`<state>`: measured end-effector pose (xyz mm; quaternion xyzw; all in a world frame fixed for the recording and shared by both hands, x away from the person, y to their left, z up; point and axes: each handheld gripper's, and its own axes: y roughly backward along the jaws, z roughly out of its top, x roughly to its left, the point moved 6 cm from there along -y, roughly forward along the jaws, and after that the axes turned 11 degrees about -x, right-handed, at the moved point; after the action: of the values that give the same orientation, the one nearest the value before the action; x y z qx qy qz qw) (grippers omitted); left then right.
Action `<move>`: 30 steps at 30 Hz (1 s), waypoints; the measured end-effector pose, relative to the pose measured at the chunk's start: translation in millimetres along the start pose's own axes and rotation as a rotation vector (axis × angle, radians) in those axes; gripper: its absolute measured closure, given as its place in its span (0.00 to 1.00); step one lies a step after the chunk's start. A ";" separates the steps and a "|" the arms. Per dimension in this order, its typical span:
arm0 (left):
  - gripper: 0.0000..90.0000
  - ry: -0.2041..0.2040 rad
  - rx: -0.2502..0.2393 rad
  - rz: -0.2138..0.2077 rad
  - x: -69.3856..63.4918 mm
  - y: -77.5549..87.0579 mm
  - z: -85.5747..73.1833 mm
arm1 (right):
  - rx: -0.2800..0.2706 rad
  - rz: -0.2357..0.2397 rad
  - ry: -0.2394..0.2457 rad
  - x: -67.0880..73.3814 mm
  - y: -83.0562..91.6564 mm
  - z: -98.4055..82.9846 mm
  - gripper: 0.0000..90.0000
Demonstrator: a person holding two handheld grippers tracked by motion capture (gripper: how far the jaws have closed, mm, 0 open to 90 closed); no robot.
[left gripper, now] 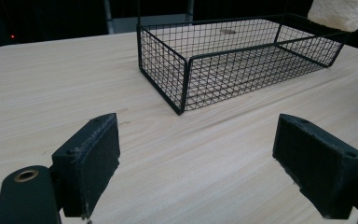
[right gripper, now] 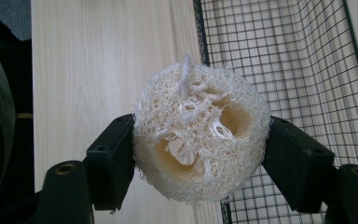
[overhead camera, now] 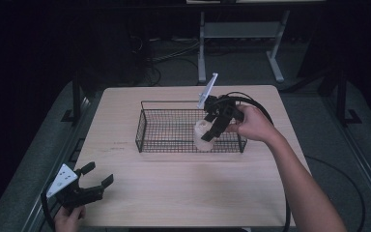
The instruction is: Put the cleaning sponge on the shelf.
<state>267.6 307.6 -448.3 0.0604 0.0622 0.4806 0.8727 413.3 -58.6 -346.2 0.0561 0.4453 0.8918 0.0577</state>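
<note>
Clearly the right gripper (right gripper: 200, 149) has its jaws clamped on a loofah (right gripper: 200, 140), one pad on each side of the rounded body, cut end with its hollow channels facing the camera. In the high view the right gripper (overhead camera: 212, 130) holds the loofah (overhead camera: 203, 134) over the near right end of the wire basket (overhead camera: 147, 126), straddling that edge; whether it rests on the basket floor or hangs clear cannot be told.

Handling, judged: dried fibre sponge, very light, springy, rough and non-slip, so the pads bite well. It squashes under load but should not break; loose strands at the top may snag on the mesh. Best hold is across the middle of the barrel, as now, not on the frayed end or through the holes.

The left gripper (left gripper: 209, 154) sits idle, jaws spread wide with nothing between them, just bare table (left gripper: 51, 84) ahead of it. From it, the basket (left gripper: 168, 79) lies ahead and slightly right, well apart, and the loofah (left gripper: 338, 14) shows at the far end beyond the basket. In the high view the left gripper (overhead camera: 96, 176) is at the near left corner of the table.

Writing: no brand, label or readable text on loofah, basket or grippers. A faint dark mark on the table (overhead camera: 121, 145) is too small to read.
</note>
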 end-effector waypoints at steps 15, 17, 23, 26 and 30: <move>0.16 0.001 -0.002 -0.001 0.3 0.2 0.4 | 0.013 -0.016 -0.017 -22.6 0.1 14.2 0.32; 0.15 0.000 -0.002 -0.001 0.3 0.4 0.5 | 0.005 -0.014 -0.020 -25.2 -0.9 15.8 0.32; 0.16 0.001 -0.003 -0.002 0.7 0.5 0.3 | 0.006 -0.015 -0.041 -34.9 -7.8 13.6 0.32; 0.15 0.000 -0.002 -0.003 0.4 0.2 0.3 | 0.008 -0.020 -0.055 -40.7 -10.8 11.0 0.32; 0.15 -0.003 0.000 -0.006 -0.2 -0.2 0.2 | 0.004 -0.023 -0.070 -47.3 -13.3 8.2 0.32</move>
<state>267.7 307.3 -448.1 0.0607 0.0611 0.4777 0.8743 461.9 -51.5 -354.3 0.0822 0.4453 0.8877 0.0832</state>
